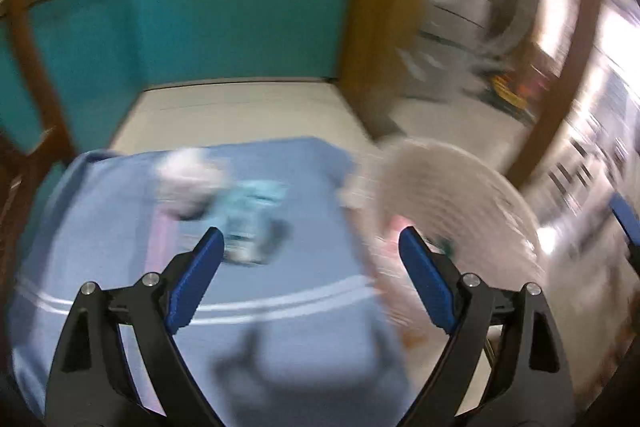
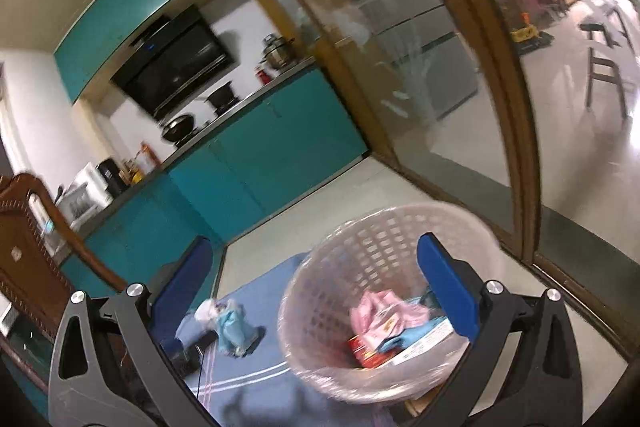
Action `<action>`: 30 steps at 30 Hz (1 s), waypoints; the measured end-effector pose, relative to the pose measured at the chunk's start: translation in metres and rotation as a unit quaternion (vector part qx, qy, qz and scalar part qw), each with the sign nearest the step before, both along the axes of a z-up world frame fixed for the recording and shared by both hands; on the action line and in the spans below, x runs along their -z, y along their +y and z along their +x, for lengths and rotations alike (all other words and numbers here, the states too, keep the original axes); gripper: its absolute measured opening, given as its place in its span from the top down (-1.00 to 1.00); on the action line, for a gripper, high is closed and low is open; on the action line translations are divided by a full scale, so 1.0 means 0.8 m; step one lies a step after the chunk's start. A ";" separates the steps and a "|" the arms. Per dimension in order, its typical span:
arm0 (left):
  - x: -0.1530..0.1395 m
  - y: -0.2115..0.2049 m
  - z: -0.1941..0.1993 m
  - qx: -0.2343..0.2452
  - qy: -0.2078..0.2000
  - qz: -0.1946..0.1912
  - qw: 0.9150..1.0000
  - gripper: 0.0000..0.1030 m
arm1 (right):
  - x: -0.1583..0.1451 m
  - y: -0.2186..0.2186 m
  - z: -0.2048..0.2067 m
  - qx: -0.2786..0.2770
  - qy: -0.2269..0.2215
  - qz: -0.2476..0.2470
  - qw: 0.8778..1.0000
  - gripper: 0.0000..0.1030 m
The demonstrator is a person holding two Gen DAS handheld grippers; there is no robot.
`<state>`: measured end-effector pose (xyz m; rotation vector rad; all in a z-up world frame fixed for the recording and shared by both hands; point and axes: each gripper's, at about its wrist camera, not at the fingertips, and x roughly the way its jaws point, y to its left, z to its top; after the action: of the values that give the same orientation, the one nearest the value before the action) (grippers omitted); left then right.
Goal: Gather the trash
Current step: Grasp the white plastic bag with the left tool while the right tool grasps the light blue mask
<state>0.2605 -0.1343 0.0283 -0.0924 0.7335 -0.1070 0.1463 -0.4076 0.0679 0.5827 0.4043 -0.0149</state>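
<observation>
A: The left gripper (image 1: 308,241) stood wide, its blue fingers (image 1: 424,279) far apart with nothing between them.

B: And the trash?

A: A pale blue crumpled wrapper (image 1: 250,223) lay on the blue cloth (image 1: 100,227) covering the desk, with a white crumpled wad (image 1: 184,183) touching it on its far left side. Both were blurred, so no print could be read.

B: The basket?

A: The white lattice basket (image 2: 340,259) stood at the cloth's right edge, lined with a clear bag. Inside it lay a pink crumpled wrapper (image 2: 380,315), a red packet (image 2: 362,349), a white box (image 2: 424,345) and a scrap of blue.

B: How about the right gripper?

A: The right gripper (image 2: 316,279) was spread fully too, holding nothing, hanging above the basket's near side. From that view the pale blue wrapper sat left of the basket, apart from it.

B: Beyond the desk?

A: Teal cabinets (image 2: 260,155) and a pale floor (image 1: 240,111).
</observation>
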 end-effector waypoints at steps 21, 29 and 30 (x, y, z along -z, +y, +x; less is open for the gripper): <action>0.069 0.153 0.145 -0.054 0.110 -0.016 0.992 0.67 | 0.060 0.202 0.096 -0.182 0.095 -0.137 0.969 -0.94; -0.055 0.180 -0.104 -0.043 -0.072 0.048 0.995 0.67 | 0.118 0.285 0.170 -0.201 0.134 -0.194 0.951 -0.94; -0.057 0.181 -0.125 -0.045 -0.078 0.047 0.995 0.67 | 0.123 0.290 0.178 -0.199 0.138 -0.200 0.950 -0.94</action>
<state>0.1605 0.0103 0.0743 -0.0265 0.5764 0.0062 0.2889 -0.1753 -0.0309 0.0886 0.7646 0.2063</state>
